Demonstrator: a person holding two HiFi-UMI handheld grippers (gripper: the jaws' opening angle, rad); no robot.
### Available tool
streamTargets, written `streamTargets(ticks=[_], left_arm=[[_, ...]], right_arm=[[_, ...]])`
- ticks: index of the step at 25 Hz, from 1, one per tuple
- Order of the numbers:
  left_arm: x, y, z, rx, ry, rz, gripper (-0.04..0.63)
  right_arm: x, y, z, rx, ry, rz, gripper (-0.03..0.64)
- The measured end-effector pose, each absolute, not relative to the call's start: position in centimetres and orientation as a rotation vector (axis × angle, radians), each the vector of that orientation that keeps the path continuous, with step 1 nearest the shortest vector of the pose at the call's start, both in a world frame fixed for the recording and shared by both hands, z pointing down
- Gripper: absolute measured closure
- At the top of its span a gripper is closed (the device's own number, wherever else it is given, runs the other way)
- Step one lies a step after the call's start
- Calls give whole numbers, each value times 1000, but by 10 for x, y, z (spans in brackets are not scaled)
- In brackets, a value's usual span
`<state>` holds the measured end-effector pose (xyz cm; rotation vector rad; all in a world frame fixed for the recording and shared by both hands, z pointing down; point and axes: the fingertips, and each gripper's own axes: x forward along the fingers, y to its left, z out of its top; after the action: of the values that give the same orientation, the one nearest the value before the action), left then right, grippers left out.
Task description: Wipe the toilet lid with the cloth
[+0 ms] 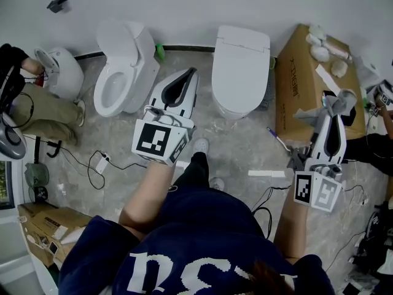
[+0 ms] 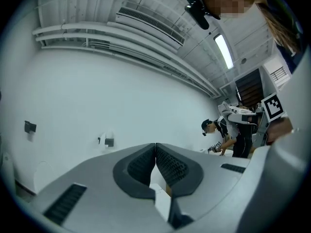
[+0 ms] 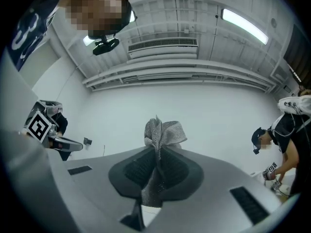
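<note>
The toilet with the closed white lid (image 1: pixel 241 59) stands against the far wall, ahead of me and slightly right. My left gripper (image 1: pixel 188 76) is held up in the air to the left of that lid, jaws shut with nothing between them (image 2: pixel 155 152). My right gripper (image 1: pixel 336 108) is raised over the cardboard box well to the right of the toilet, shut on a bunched grey cloth (image 1: pixel 342 99). In the right gripper view the cloth (image 3: pixel 163 131) sticks up out of the closed jaws (image 3: pixel 157 155). Both gripper views point at the wall and ceiling, so neither shows the toilet.
A second toilet (image 1: pixel 120 72) with its lid up stands left of the target. A person (image 1: pixel 31 103) crouches by a third bowl (image 1: pixel 61 71) at far left. A large cardboard box (image 1: pixel 307 85) lies right of the toilet. Cables (image 1: pixel 92 165) trail on the floor.
</note>
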<state>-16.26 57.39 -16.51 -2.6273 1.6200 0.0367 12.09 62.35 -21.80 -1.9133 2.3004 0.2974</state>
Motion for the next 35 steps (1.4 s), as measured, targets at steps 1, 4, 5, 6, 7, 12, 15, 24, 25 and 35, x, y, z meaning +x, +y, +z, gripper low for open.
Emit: streamTargets(ticks=[1,4,5,6,7,12,15,24,25,35], left_arm=[[-164,557,-163,-2638,1611,41,575],[-172,499,-158,-2659,1584,40,575],[-176,477,-155,-2662,1576,36,575],[-180,454,-153,-2666,1569,30,575],[-185,430,-151,-2670,1561,24,575],[-191,338,-146,-2721,1487,0,575],[-189,294,-145,-2733,1470,-1,575],[-163,194,-121,-2688,1591,-25,575],[-162,193,-122,-2673,1612,-25,575],[-142,124,-109,-2548,1812,-58,575]], right_arm=[[114,607,-220,-1923,2309,309,577],[97,550,-221,-1937,2316,324,577],[92,529,-221,-1937,2313,327,577],[86,508,-221,-1937,2306,330,577],[81,487,-221,-1936,2297,331,577],[73,417,-206,-1975,2253,283,577],[71,379,-209,-2019,2259,294,577],[108,258,-179,-1923,2325,212,577],[111,253,-176,-1897,2338,204,577],[143,127,-159,-1698,2478,132,577]])
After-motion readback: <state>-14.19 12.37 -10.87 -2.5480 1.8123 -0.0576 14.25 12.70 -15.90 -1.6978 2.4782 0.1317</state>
